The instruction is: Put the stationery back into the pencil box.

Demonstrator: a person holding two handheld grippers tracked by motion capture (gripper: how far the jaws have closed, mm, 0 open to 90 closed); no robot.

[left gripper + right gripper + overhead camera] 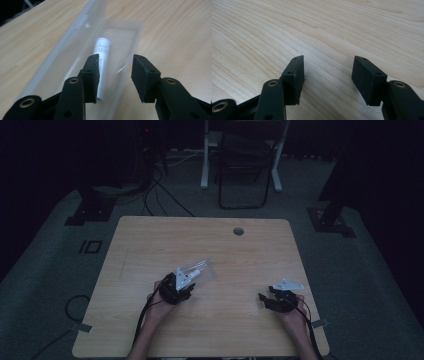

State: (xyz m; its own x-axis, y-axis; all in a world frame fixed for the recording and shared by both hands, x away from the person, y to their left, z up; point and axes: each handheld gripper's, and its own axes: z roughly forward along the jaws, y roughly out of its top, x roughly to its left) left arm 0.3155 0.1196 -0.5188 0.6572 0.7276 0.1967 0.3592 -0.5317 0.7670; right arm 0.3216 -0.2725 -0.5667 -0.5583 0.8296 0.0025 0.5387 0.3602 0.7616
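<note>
A clear plastic box [75, 37] lies on the wooden table [150, 245], its lid standing up along the left side in the left gripper view. Inside it lies a white tube [103, 48] with small print. My left gripper [115, 75] is open just in front of the box, and its left pad overlaps the near end of the tube without pressing on it. In the high view the left gripper [190, 283] sits left of centre with the box [201, 268] beyond its tips. My right gripper [327, 77] is open over bare wood, near the table's right front [265, 293].
A round cable hole [238, 231] sits near the table's far edge. Beyond the table stand a black folding chair [245, 165] and white desk legs [205, 155]. Cables run over the dark floor at the left [150, 195].
</note>
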